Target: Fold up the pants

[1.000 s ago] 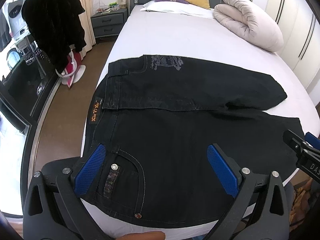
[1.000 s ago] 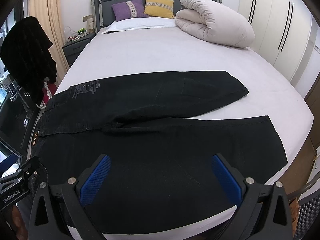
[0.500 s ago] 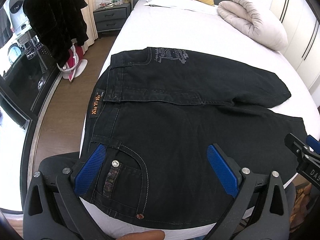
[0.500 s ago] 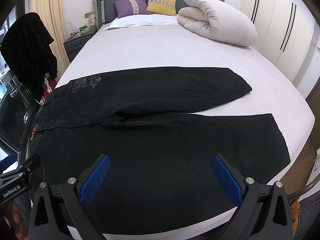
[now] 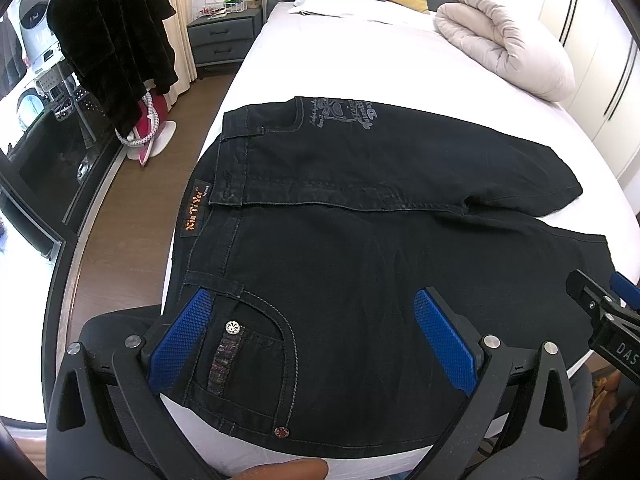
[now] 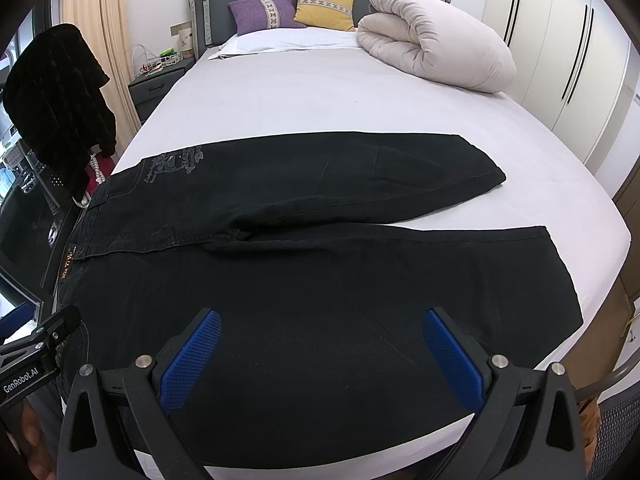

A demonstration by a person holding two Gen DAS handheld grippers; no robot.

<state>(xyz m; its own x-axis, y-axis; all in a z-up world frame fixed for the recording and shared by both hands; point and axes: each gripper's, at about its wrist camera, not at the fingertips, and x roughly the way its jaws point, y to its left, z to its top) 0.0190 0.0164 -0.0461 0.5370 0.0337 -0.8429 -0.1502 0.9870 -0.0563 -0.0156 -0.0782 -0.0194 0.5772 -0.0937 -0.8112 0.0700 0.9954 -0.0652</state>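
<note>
Black jeans lie flat across the foot of the white bed, waistband to the left, both legs running right. They also show in the right wrist view. My left gripper is open and empty, hovering above the near pocket by the waistband. My right gripper is open and empty, hovering above the near leg. The right gripper's tip shows at the right edge of the left wrist view.
A rolled beige duvet and purple and yellow pillows lie at the head of the bed. A dark garment hangs left of the bed over a wooden floor. A nightstand stands far left. Wardrobes line the right.
Both grippers have moved forward and slightly lower over the jeans, which fill more of the views. The jeans have not moved. Both grippers stay open.
</note>
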